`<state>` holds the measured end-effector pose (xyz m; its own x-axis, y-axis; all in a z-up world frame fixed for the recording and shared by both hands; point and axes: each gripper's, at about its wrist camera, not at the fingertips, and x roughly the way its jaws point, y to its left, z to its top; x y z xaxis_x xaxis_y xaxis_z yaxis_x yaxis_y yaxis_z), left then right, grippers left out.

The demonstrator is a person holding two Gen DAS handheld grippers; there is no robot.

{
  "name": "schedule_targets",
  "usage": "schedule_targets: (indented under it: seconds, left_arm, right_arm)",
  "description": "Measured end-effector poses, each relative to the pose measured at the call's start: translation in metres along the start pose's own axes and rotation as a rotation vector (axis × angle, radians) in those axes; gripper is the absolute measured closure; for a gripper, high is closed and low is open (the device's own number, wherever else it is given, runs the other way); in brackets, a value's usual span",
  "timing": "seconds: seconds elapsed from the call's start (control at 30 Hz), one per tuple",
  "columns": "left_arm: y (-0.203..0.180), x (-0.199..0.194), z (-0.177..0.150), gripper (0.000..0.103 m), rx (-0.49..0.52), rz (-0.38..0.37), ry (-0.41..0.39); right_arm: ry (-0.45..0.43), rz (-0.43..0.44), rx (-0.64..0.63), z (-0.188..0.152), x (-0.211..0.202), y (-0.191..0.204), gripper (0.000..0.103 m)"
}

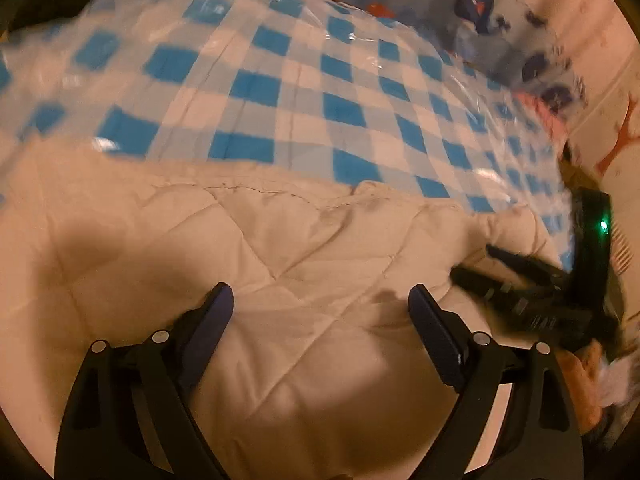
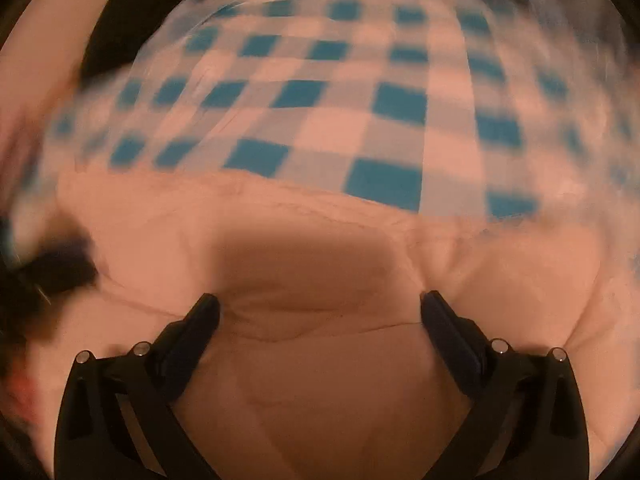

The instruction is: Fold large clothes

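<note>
Both pairs of jaws stand wide apart with nothing between them. Seen from the left wrist, the left gripper (image 1: 321,300) hangs over a cream quilted padded garment (image 1: 280,264) with diamond stitching, its two black fingers (image 1: 212,320) spread and clear of the fabric as far as the view shows; a soft shadow lies on the cloth to the left of them. Beyond the garment's far edge spreads a blue and white checked cloth under a glossy clear plastic cover (image 1: 280,92), which catches glints of light. Further back and to the right lies a pale blue fabric printed with dark blue and red figures (image 1: 460,4), blurred. At the right edge of that view the right gripper (image 1: 532,288) shows as a black body with a green light, low over the garment's right end, with a hand (image 1: 580,380) behind it.

From the right wrist, the left gripper is only a dark smear at the left edge (image 2: 52,268). In the middle, the right gripper (image 2: 320,308) has its fingers (image 2: 452,340) spread over the same cream garment (image 2: 320,400), a broad shadow and a crease between them. The checked cloth (image 2: 340,100) fills the upper part, blurred.
</note>
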<state>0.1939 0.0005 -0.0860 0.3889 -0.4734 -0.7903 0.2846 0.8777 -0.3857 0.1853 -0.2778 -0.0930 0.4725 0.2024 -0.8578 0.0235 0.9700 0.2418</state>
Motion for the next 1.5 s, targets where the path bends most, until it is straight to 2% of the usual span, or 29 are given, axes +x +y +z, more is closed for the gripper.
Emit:
schedule_targets:
  seconds: [0.13,0.2,0.27,0.33,0.37,0.4,0.47,0.5,0.53,0.57,0.63,0.7,0.73,0.77,0.83,0.97,1.03,1.07,1.1,1.13,1.2,1.23,1.3,1.37,1.43,1.5]
  left_arm:
    - [-0.008,0.001,-0.008,0.017,0.053,0.038,-0.017]
    - [-0.009,-0.017,-0.007,0.017,0.037,0.037,-0.037]
    - [-0.01,-0.052,-0.005,0.017,0.033,0.033,-0.12]
    - [-0.004,-0.08,-0.002,0.015,0.05,0.078,-0.213]
    - [0.009,-0.092,0.0,0.014,0.036,0.122,-0.258]
    - [0.02,-0.094,0.001,0.014,0.011,0.141,-0.267]
    - [0.053,-0.082,-0.003,0.014,-0.075,0.151,-0.234]
    - [0.075,-0.066,-0.01,0.014,-0.13,0.135,-0.202]
    - [0.093,-0.052,-0.018,0.014,-0.174,0.087,-0.177]
    - [0.101,-0.048,-0.022,0.014,-0.196,0.058,-0.184]
    - [0.098,-0.049,-0.021,0.014,-0.181,0.076,-0.197]
    - [0.094,-0.05,-0.015,0.014,-0.163,0.112,-0.157]
    - [0.093,-0.058,-0.013,0.014,-0.177,0.13,-0.146]
    - [0.093,-0.068,-0.014,0.014,-0.2,0.138,-0.156]
    - [0.087,-0.102,-0.024,0.014,-0.252,0.066,-0.215]
    - [0.075,-0.135,-0.046,0.014,-0.212,0.043,-0.274]
    - [0.078,-0.125,-0.058,0.014,-0.194,0.085,-0.257]
    - [0.085,-0.116,-0.063,0.014,-0.198,0.095,-0.24]
    - [0.095,-0.102,-0.071,0.014,-0.208,0.082,-0.225]
    - [0.103,-0.094,-0.081,0.014,-0.2,0.033,-0.236]
    - [0.098,-0.092,-0.085,0.014,-0.153,0.057,-0.255]
    - [0.095,-0.092,-0.083,0.014,-0.133,0.074,-0.245]
    - [0.094,-0.095,-0.081,0.014,-0.145,0.083,-0.231]
    - [0.089,-0.112,-0.079,0.014,-0.185,0.117,-0.255]
    - [0.075,-0.136,-0.077,0.014,-0.203,0.069,-0.326]
    - [0.056,-0.146,-0.069,0.013,-0.163,0.084,-0.376]
  right_arm:
    - [0.008,0.047,0.028,-0.006,-0.005,-0.008,0.007]
    - [-0.044,0.044,0.059,-0.009,-0.027,-0.013,0.007]
    - [-0.15,0.018,0.055,-0.011,-0.063,-0.017,0.007]
    - [-0.238,-0.083,0.045,-0.014,-0.093,-0.031,0.007]
    - [-0.234,-0.106,0.079,-0.015,-0.095,-0.045,0.007]
    - [-0.211,-0.102,0.117,-0.016,-0.09,-0.057,0.007]
    - [-0.149,-0.11,0.211,-0.031,-0.065,-0.086,0.007]
    - [-0.145,-0.088,0.226,-0.035,-0.058,-0.092,0.007]
    - [-0.178,-0.068,0.234,-0.04,-0.059,-0.094,0.007]
    - [-0.202,-0.07,0.23,-0.04,-0.061,-0.093,0.007]
    - [-0.199,-0.079,0.223,-0.041,-0.062,-0.093,0.007]
    - [-0.161,-0.066,0.234,-0.036,-0.061,-0.096,0.007]
    - [-0.147,-0.072,0.236,-0.033,-0.063,-0.093,0.007]
    - [-0.18,-0.102,0.233,-0.034,-0.081,-0.089,0.007]
    - [-0.285,-0.088,0.201,-0.038,-0.114,-0.071,0.007]
    - [-0.379,-0.103,0.042,-0.054,-0.158,-0.022,0.007]
    - [-0.354,-0.126,-0.004,-0.064,-0.145,-0.014,0.007]
    - [-0.308,-0.133,0.007,-0.073,-0.124,-0.021,0.007]
    - [-0.25,-0.122,0.045,-0.081,-0.102,-0.032,0.007]
    - [-0.223,-0.062,0.093,-0.087,-0.087,-0.046,0.006]
    - [-0.287,-0.04,0.122,-0.088,-0.096,-0.051,0.007]
    - [-0.279,-0.029,0.123,-0.088,-0.095,-0.052,0.007]
    - [-0.259,-0.008,0.137,-0.085,-0.1,-0.053,0.007]
    - [-0.304,-0.048,0.158,-0.084,-0.121,-0.048,0.007]
    - [-0.387,-0.028,0.118,-0.078,-0.146,-0.027,0.007]
    - [-0.376,-0.058,0.009,-0.055,-0.15,0.013,0.007]
